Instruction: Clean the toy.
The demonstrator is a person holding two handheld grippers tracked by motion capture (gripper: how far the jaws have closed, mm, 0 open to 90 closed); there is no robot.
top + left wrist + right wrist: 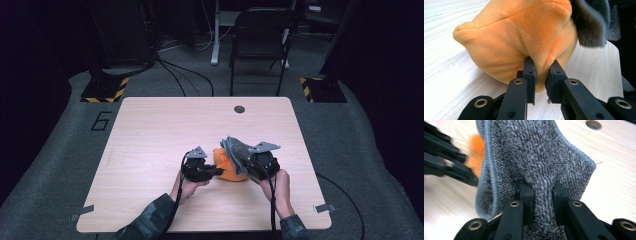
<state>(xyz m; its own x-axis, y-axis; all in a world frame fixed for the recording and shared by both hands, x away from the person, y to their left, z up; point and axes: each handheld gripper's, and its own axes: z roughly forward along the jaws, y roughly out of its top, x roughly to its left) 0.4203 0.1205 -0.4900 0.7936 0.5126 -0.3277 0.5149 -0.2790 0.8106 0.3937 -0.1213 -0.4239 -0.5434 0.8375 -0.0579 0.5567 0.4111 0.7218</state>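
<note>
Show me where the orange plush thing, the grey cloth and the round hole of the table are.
orange plush thing (509,37), left gripper view, middle of its fuzzy side.
grey cloth (536,157), right gripper view, its looped face.
round hole (239,109), high view, its dark centre.

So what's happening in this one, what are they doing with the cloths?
A person at a wooden table works with a hand-held gripper in each hand. The left gripper is shut on a fold of an orange plush cloth resting on the table. The right gripper is shut on a grey terry cloth, held up beside and partly over the orange one.
</note>
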